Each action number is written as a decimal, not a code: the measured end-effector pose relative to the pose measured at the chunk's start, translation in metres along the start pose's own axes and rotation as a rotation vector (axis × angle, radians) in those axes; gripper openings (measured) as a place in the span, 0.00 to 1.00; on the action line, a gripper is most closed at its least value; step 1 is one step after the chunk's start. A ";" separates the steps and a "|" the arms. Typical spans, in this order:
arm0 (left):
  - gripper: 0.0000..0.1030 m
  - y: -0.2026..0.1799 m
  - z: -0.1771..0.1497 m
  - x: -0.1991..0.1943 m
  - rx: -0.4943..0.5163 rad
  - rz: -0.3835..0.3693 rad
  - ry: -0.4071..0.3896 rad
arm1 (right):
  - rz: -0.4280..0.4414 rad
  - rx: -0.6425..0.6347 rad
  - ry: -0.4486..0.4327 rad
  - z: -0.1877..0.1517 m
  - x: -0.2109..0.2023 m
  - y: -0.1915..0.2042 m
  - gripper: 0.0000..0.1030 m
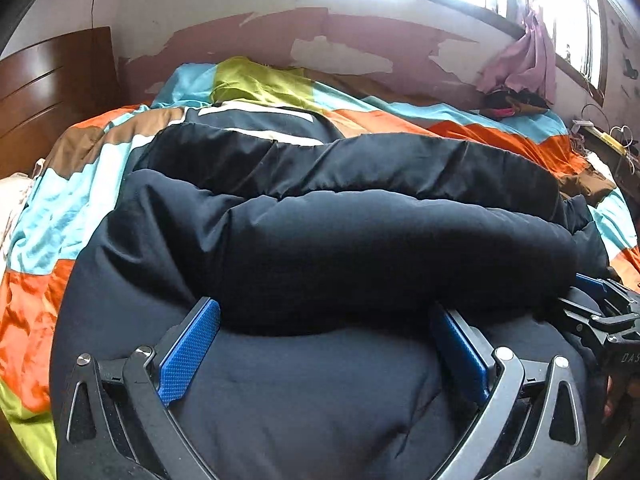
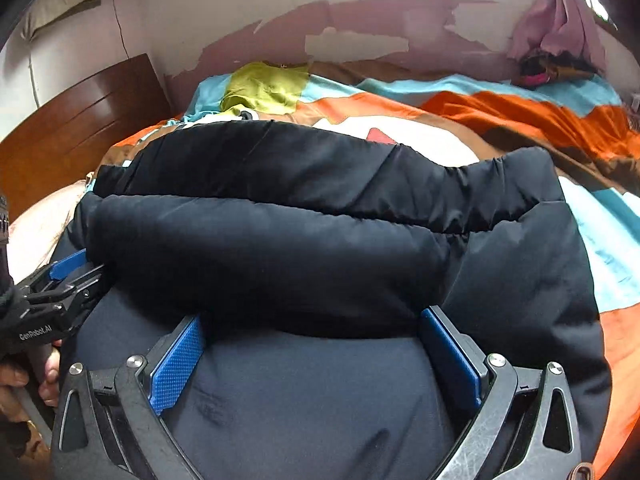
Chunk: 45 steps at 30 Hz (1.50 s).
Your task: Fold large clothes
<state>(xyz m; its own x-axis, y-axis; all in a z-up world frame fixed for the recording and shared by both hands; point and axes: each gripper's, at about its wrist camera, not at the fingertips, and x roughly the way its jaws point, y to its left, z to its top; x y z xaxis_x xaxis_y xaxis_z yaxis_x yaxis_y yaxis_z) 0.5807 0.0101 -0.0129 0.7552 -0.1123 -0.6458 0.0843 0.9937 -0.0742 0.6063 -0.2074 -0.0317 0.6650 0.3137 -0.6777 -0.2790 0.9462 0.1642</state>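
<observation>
A dark navy padded jacket [image 1: 320, 248] lies on the bed, its near part rolled over into a thick fold [image 2: 280, 264]. My left gripper [image 1: 324, 324] is open wide, its blue pads [image 1: 190, 352] on either side of that fold's near edge. My right gripper [image 2: 316, 332] stands open the same way further along the fold, blue pads [image 2: 178, 360] spread apart. Each gripper shows in the other's view: the right gripper [image 1: 600, 312] at the right edge, the left gripper [image 2: 68, 276] at the left edge, both against the jacket.
A striped duvet [image 1: 60, 216] in orange, blue, brown and green covers the bed. A wooden headboard [image 1: 48, 88] stands at the far left. Crumpled clothes [image 1: 516, 100] lie by the peeling wall under the window. A person's hand [image 2: 44, 376] holds the left gripper.
</observation>
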 end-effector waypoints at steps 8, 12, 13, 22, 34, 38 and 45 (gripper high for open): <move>0.99 -0.003 -0.009 0.005 0.019 0.010 -0.041 | 0.003 0.006 0.003 -0.005 0.009 -0.006 1.00; 0.99 -0.005 -0.011 0.007 0.025 0.010 -0.046 | 0.004 0.006 0.008 -0.005 0.013 -0.008 1.00; 0.99 -0.004 -0.012 0.008 0.025 0.008 -0.048 | 0.007 0.007 0.011 -0.005 0.014 -0.008 1.00; 0.99 0.002 -0.018 -0.020 0.061 -0.039 -0.067 | -0.003 -0.002 -0.031 -0.011 -0.009 -0.004 1.00; 0.99 0.097 -0.035 -0.070 -0.058 -0.077 -0.032 | -0.091 -0.059 -0.099 -0.065 -0.116 -0.026 1.00; 0.99 0.131 -0.044 -0.065 -0.162 -0.194 0.069 | -0.100 -0.027 -0.075 -0.089 -0.135 -0.054 1.00; 0.99 0.160 -0.060 -0.057 -0.294 -0.308 0.170 | -0.014 0.098 -0.056 -0.119 -0.138 -0.103 1.00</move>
<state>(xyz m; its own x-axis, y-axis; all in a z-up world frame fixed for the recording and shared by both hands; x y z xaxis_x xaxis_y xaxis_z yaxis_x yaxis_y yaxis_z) 0.5122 0.1758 -0.0335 0.6043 -0.4256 -0.6735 0.0819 0.8740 -0.4789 0.4605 -0.3578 -0.0405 0.7071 0.3016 -0.6396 -0.2021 0.9529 0.2260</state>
